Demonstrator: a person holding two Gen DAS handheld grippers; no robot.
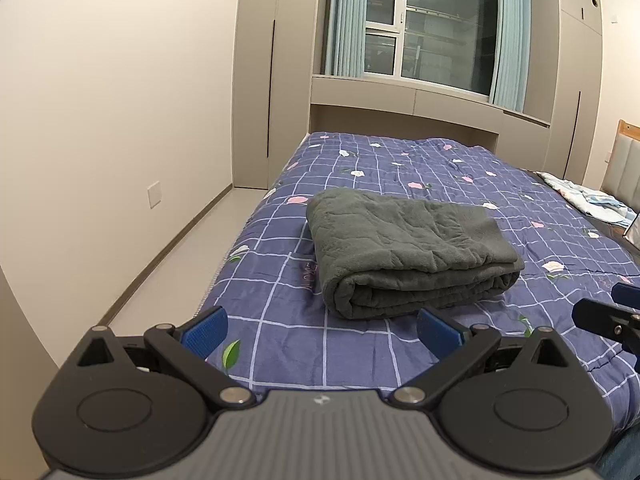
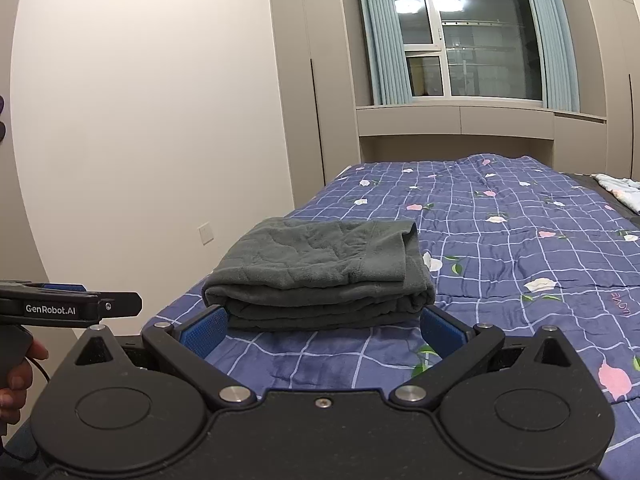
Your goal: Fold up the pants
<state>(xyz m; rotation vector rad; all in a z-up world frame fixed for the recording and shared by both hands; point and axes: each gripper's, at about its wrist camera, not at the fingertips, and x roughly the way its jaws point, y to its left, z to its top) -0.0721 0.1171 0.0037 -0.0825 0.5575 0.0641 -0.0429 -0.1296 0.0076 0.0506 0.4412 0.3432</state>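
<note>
Dark grey fleece pants lie folded into a thick rectangular bundle on the blue checked bedspread. My left gripper hovers open just short of the bundle's near edge, nothing between its blue pads. In the right wrist view the same folded pants sit straight ahead, and my right gripper is open with its pads at either end of the bundle's near edge, holding nothing. The left gripper's body shows at the left, held by a hand. The right gripper's tip shows at the far right.
The bed's left edge drops to a pale floor strip beside the wall. Light patterned bedding lies at the far right by the headboard. Cabinets and a curtained window stand beyond the bed.
</note>
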